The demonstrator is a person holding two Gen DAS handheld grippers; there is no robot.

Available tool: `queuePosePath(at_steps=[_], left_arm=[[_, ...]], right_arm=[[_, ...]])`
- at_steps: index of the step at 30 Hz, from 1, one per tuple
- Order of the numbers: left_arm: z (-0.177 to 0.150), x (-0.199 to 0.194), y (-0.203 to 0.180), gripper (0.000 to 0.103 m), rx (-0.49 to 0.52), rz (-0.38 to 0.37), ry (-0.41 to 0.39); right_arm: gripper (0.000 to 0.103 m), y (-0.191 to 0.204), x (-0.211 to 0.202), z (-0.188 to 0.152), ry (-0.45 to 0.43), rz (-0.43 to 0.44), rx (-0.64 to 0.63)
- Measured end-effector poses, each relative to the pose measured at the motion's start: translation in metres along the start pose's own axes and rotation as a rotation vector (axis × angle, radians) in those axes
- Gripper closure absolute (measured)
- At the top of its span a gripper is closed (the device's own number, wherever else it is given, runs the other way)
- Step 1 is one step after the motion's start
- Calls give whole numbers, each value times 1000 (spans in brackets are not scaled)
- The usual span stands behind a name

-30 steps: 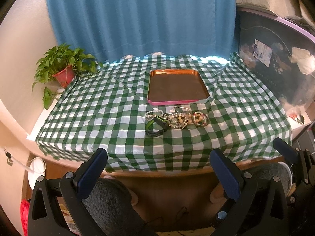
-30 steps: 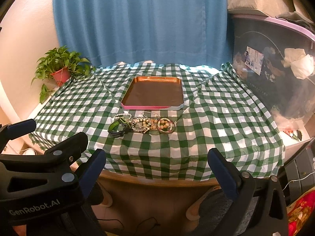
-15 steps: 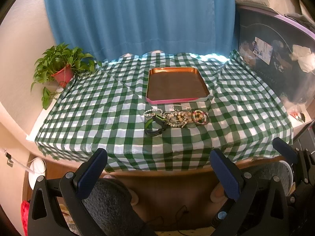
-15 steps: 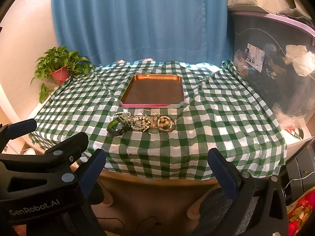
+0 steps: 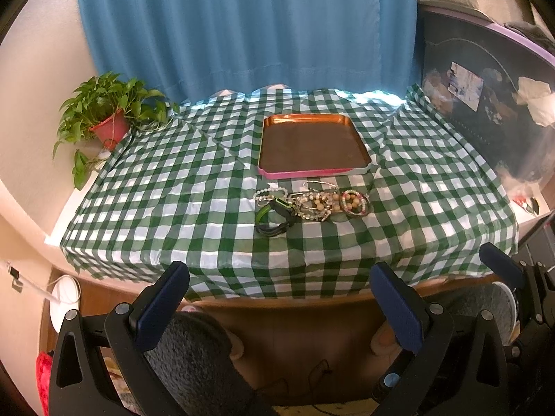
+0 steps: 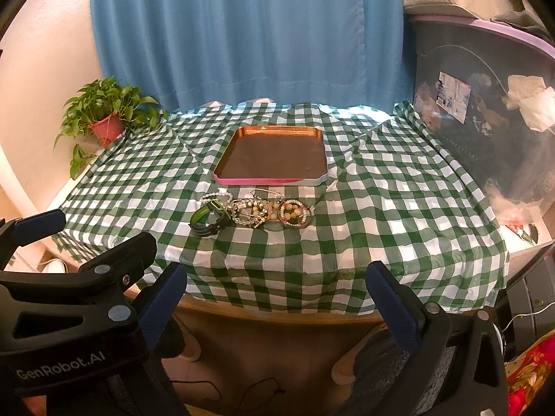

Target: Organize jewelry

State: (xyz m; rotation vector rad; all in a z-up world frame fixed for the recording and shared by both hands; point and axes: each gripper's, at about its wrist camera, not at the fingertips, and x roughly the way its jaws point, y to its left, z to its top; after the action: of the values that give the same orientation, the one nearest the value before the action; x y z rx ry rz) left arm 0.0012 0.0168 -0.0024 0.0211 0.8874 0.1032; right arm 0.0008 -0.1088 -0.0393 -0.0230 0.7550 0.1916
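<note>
A heap of jewelry [image 5: 312, 204] lies on the green checked tablecloth, just in front of a copper tray [image 5: 312, 173] with a pink rim. The tray holds nothing. The heap has a green-and-black band [image 5: 274, 215] at its left, pale beaded strands in the middle and a colourful bead bracelet [image 5: 353, 202] at its right. In the right wrist view the jewelry [image 6: 253, 213] and tray [image 6: 270, 181] sit slightly left of centre. My left gripper [image 5: 279, 280] and right gripper [image 6: 277, 277] both hang open before the table's near edge, well short of the heap.
A potted plant [image 5: 107, 118] stands at the table's far left corner. A blue curtain [image 5: 242, 34] hangs behind. A large clear storage bin [image 5: 485, 121] borders the right side. Grey-clad knees [image 5: 194, 357] sit below the wooden table edge [image 5: 277, 301].
Both views have drifted very slightly. The grippers stay open and nothing on the table has moved.
</note>
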Motion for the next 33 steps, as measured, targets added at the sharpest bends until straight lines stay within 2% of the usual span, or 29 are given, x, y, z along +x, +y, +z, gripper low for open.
queuePosePath(at_steps=[6, 14, 19, 21, 23, 25, 27, 30, 33], left_arm=[[-1, 4, -1, 0, -1, 1, 5], [1, 36, -3, 0, 3, 15, 45], [4, 71, 1, 0, -2, -3, 95], [3, 90, 5, 0, -12, -20, 103], [1, 108, 11, 0, -42, 8, 97], [0, 128, 17, 0, -61, 33, 81], [-1, 149, 20, 0, -21, 43, 92], [-3, 185, 17, 0, 74, 83, 149], [-1, 204, 26, 0, 55, 43, 132]], right_arm=[[1, 0, 5, -1, 8, 2, -2], [1, -1, 29, 1, 34, -9, -19], [1, 0, 59, 0, 74, 2, -29], [1, 0, 72, -2, 59, 5, -45], [2, 0, 84, -5, 32, -9, -74], [8, -7, 96, -7, 1, -6, -91], [9, -16, 108, -8, -19, 7, -96], [10, -32, 135, -7, -20, 57, -105], [10, -43, 161, -4, -15, 53, -124]])
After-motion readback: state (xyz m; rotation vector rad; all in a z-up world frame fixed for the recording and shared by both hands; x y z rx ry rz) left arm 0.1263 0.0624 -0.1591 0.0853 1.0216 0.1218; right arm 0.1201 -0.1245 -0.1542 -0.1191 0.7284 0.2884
